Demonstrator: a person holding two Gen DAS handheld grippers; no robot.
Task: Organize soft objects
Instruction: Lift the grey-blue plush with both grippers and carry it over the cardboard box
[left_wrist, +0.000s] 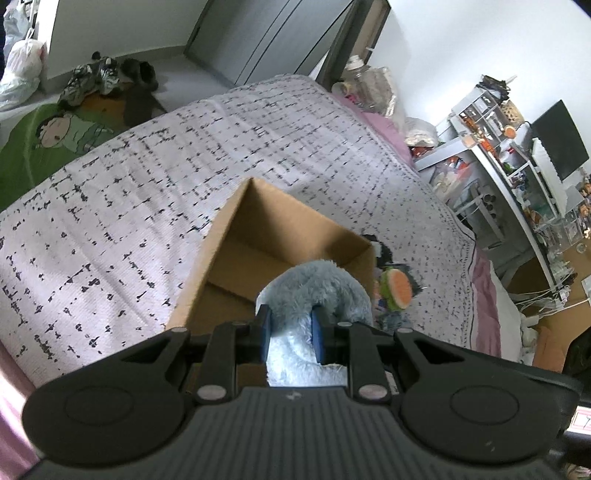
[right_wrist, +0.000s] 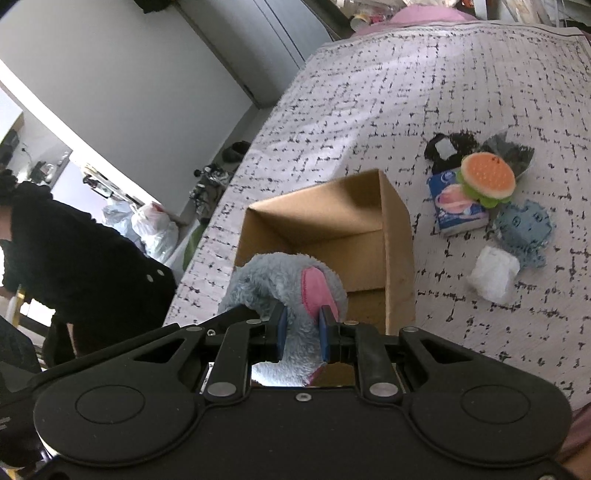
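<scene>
Left wrist view: the left gripper (left_wrist: 290, 332) is clamped on a blue plush toy (left_wrist: 317, 284), with the blue pads (left_wrist: 264, 334) pressing into the fur from both sides. The toy bulges forward past the fingertips, at lower centre of the frame, in front of the open cardboard box (left_wrist: 229, 236). The box stands on the patterned bedspread (left_wrist: 129, 184).

Right wrist view: the right gripper (right_wrist: 301, 330) is likewise closed on grey-blue plush (right_wrist: 280, 277), gripping beside a pink ear patch (right_wrist: 316, 291). This appears to be the same toy, held by both grippers, though that cannot be confirmed. The plush sits at lower centre, over the near rim of the cardboard box (right_wrist: 399, 240).

Handling judgement: the toy is light, soft and compressible. It will deform under the pads rather than slip, and it is not fragile. A thick fold of body or limb gives the most secure hold; loose fur alone may pull free.

Remaining items lie at right of the right wrist frame, well apart from the grippers: a burger-shaped toy (right_wrist: 485, 177), a blue packet (right_wrist: 456, 208), a small blue-grey plush (right_wrist: 524, 227), a white bundle (right_wrist: 493, 275) and black items (right_wrist: 448, 147).
</scene>
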